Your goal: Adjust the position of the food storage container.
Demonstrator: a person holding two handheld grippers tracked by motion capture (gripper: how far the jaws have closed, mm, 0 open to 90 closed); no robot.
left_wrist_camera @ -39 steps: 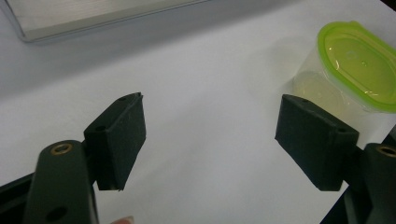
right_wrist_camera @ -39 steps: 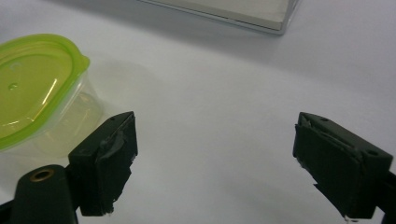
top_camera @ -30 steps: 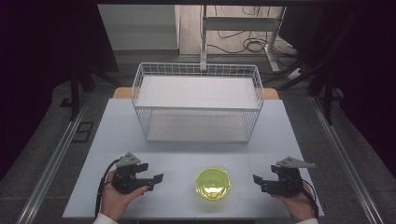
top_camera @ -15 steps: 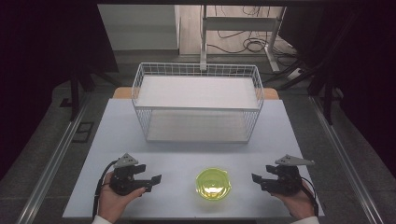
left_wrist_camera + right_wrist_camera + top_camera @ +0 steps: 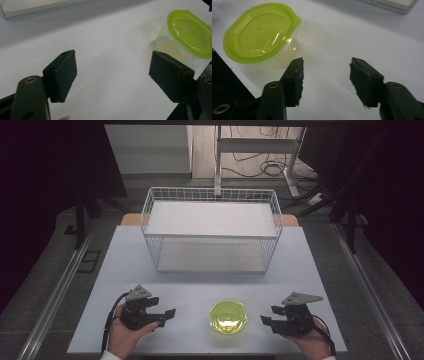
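- One small, clear plastic tub with a lime-green snap-on lid (image 5: 228, 317) is the thing in hand; it stands upright on the white tabletop (image 5: 200, 290) at the lower centre of the high view, between the two grippers and touching neither.
- Both grippers lie low at the bottom of that frame, the left gripper (image 5: 165, 317) at lower left of the tub and the right gripper (image 5: 266, 321) at lower right, each pointing inward toward it.
- In the left gripper view the jaws stand spread wide over bare table, with the tub (image 5: 185, 37) at the upper right, beyond the right-hand jaw.
- In the right gripper view the jaws have just been closing but are still parted, with nothing between them; the tub (image 5: 262, 35) sits at the upper left, just past the left-hand jaw.
- The tub looks empty and so probably light; its thin walls would likely flex under a hard squeeze, and the glossy plastic may slip.
- The stiffest hold is probably across the lid's rim, or low on the wall near the base; the small tab on the lid's edge (image 5: 297, 19) looks like the place to lift the lid.
- A white wire basket (image 5: 212, 227) stands well apart at the centre of the high view.
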